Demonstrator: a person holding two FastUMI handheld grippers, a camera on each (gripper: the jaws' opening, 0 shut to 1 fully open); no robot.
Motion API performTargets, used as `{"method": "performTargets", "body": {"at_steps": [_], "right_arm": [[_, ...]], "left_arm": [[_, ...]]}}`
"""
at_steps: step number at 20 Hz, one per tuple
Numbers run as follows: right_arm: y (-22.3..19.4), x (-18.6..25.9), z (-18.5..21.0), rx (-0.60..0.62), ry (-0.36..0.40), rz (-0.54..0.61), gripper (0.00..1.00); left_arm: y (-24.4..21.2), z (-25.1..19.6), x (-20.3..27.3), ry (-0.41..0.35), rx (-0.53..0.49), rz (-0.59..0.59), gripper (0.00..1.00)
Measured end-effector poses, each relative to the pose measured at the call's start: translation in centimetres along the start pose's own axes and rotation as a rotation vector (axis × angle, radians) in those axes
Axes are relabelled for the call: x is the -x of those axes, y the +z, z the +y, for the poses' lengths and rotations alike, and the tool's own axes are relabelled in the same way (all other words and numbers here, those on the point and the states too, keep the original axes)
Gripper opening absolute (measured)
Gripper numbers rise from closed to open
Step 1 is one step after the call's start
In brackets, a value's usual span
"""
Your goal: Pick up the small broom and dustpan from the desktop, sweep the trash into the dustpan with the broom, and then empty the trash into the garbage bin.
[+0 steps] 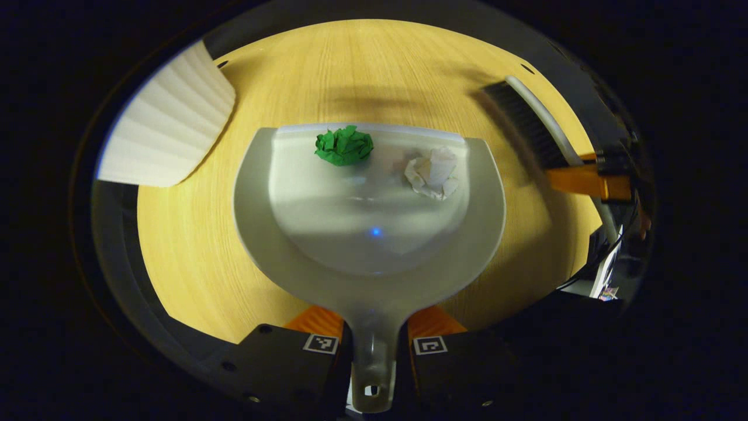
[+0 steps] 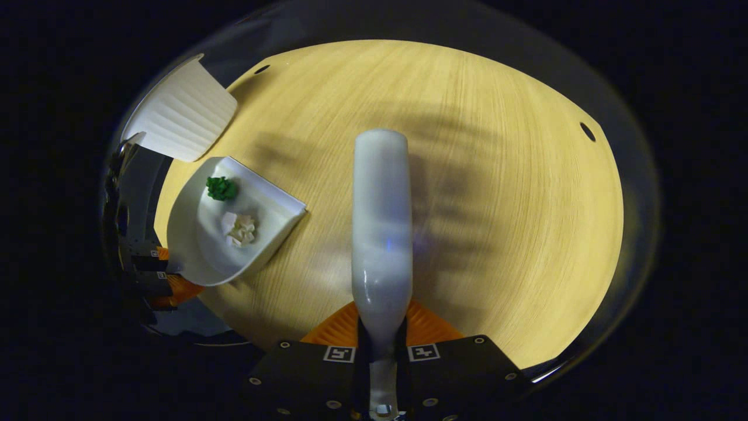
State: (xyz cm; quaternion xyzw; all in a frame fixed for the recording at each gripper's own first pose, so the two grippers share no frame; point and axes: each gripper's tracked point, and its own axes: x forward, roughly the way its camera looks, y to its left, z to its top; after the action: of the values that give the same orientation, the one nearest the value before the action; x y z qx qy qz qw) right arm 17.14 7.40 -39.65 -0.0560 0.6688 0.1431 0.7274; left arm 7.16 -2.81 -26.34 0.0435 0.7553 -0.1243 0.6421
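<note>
**One dustpan, two paper balls, one broom, one bin**

We look down on a single round desktop (image 1: 193,245) of pale yellow wood grain, with a grey rim and dark surroundings beyond it. It takes up most of both views.

Next in size, we count one garbage bin (image 1: 169,131): white, ribbed, standing at the far left edge of the desktop. In the right gripper view it sits just beyond the dustpan's upper corner.

We count one dustpan (image 1: 368,234), pale grey, its scoop wide and its straight front lip pointing away from us in the left gripper view. Its narrow handle runs back between the two fingers of the left gripper (image 1: 374,345), which are clamped on it from both sides. In the right gripper view the pan appears at the left, near the bin, with the left gripper behind it.

We count one small broom (image 2: 381,234). From the right gripper view we see the white back of its head stretching forward over the bare wood, its neck pinched between the two fingers of the right gripper (image 2: 381,351). In the left gripper view it hangs at the right, dark bristles facing the pan, well apart from it.

Smallest, we count two pieces of trash, both lying inside the dustpan near its front lip: one green crumpled paper ball (image 1: 344,145) on the left and one white crumpled paper ball (image 1: 433,173) on the right, apart from each other
</note>
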Motion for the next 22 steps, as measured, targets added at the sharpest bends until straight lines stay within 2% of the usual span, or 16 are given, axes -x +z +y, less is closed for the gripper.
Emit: {"method": "performTargets", "body": {"at_steps": [3, 6, 9, 13, 22], "right_arm": [[-2.0, -1.3, 0.8, -0.048, -0.011, 0.015, 0.18], [-3.2, -2.4, 0.9, -0.089, -0.021, 0.016, 0.17], [-4.3, -3.1, 0.0, -0.093, -0.025, 0.008, 0.18], [-4.6, -2.9, -0.7, -0.09, -0.038, 0.002, 0.18], [-4.7, -3.2, -1.4, -0.063, -0.042, -0.001, 0.18]], "left_arm": [[0.8, -0.7, -0.1, 0.033, 0.039, -0.02, 0.32], [1.9, -1.4, 0.7, 0.008, 0.089, -0.048, 0.32], [1.5, -2.2, 2.8, 0.0, 0.091, -0.111, 0.32], [1.5, -2.4, 7.5, -0.017, 0.095, -0.191, 0.32], [2.1, -2.0, 20.3, -0.035, 0.026, -0.265, 0.32]]}}
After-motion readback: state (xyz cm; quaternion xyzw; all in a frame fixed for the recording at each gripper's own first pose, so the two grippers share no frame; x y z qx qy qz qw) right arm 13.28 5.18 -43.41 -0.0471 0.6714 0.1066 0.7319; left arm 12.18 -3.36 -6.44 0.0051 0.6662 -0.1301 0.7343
